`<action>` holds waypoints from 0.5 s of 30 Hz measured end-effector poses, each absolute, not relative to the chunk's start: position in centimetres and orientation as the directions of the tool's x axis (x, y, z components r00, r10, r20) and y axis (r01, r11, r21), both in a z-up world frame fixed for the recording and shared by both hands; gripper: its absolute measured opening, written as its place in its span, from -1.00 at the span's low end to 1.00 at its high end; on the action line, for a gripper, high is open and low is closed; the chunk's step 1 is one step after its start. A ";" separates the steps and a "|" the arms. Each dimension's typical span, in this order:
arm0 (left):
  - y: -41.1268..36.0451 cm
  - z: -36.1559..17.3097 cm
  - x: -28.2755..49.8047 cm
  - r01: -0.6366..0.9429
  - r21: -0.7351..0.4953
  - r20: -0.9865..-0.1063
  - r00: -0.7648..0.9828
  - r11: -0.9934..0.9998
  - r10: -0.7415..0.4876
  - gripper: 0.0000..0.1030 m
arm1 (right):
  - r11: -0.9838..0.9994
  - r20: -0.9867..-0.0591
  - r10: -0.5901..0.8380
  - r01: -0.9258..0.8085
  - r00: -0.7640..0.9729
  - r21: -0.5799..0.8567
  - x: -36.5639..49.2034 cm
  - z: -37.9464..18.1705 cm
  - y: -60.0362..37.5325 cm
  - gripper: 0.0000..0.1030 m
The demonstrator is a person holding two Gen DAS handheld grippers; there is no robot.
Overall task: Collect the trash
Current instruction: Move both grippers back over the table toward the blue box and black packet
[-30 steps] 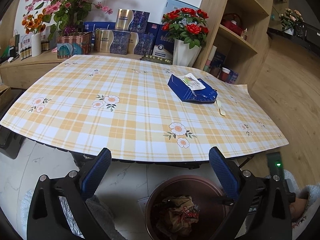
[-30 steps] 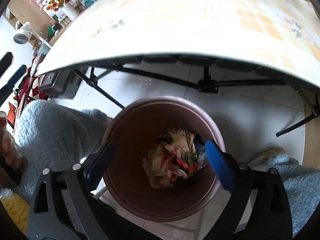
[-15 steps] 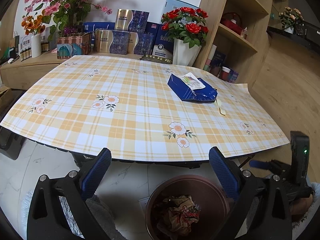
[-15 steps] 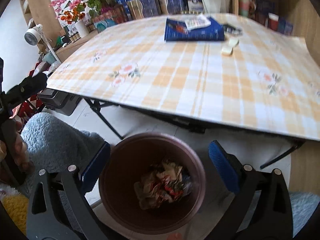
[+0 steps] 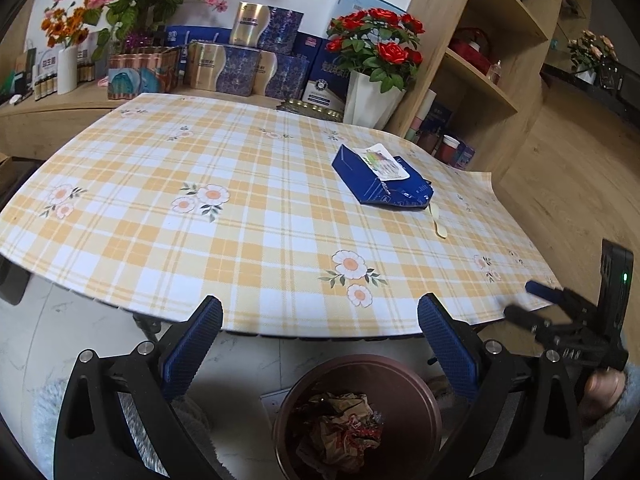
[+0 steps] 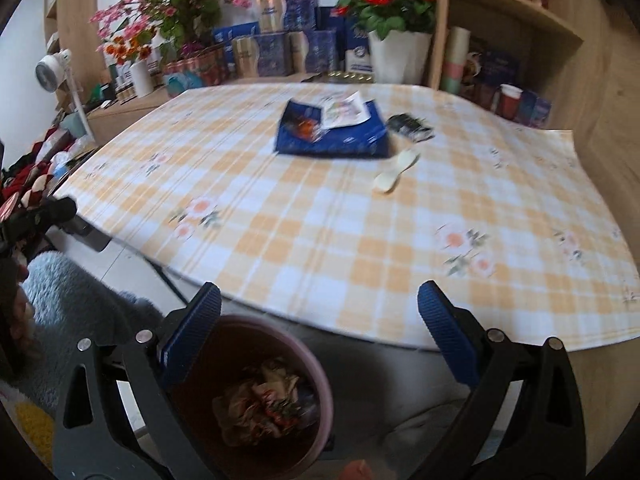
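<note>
A flattened blue package (image 5: 382, 178) (image 6: 334, 132) with a white wrapper (image 5: 385, 162) (image 6: 344, 111) on top lies at the far right of the checked table (image 5: 240, 216) (image 6: 320, 220). A cream plastic spoon (image 5: 438, 220) (image 6: 396, 170) and a dark crumpled wrapper (image 6: 410, 127) lie beside it. On the floor below the table's front edge stands a brown bin (image 5: 360, 416) (image 6: 256, 392) holding crumpled trash. My left gripper (image 5: 320, 340) hangs open and empty above the bin. My right gripper (image 6: 320, 332) (image 5: 560, 308) is open and empty, level with the table's edge.
Flower vases (image 5: 372, 96) and gift boxes (image 5: 240, 64) line the far side. Wooden shelving (image 5: 480, 60) stands to the right. Fluffy grey sleeves (image 6: 68, 304) show at the frame edges. The table's folding legs (image 6: 168, 280) stand behind the bin.
My right gripper has risen from just over the bin to table height and now faces the blue package. The left gripper has barely moved.
</note>
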State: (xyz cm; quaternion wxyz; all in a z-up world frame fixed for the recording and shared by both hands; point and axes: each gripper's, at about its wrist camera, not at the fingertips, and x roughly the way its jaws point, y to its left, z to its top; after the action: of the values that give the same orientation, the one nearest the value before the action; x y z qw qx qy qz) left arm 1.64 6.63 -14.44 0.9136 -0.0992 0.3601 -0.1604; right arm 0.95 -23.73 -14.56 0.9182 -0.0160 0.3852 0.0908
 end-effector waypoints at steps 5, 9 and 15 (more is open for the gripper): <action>5.5 -13.8 3.1 0.256 -0.293 -0.621 0.682 0.921 -0.387 0.86 | 0.990 -0.694 0.114 -0.137 0.711 0.022 2.9 -13.4 -25.5 0.88; 4.7 -13.4 4.6 0.274 -0.297 -0.618 0.675 0.915 -0.403 0.86 | 0.994 -0.685 0.087 -0.109 0.723 0.011 4.7 -12.8 -26.7 0.89; 3.6 -12.9 7.4 0.293 -0.323 -0.618 0.654 0.900 -0.435 0.86 | 0.996 -0.676 0.057 -0.084 0.734 -0.007 7.4 -12.3 -28.3 0.88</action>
State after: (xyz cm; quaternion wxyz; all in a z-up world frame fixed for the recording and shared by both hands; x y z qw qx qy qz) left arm 7.37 3.63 -12.94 0.9042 -0.0977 0.3636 -0.2015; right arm 7.36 -28.31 -12.33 0.9310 -0.0187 0.3625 0.0381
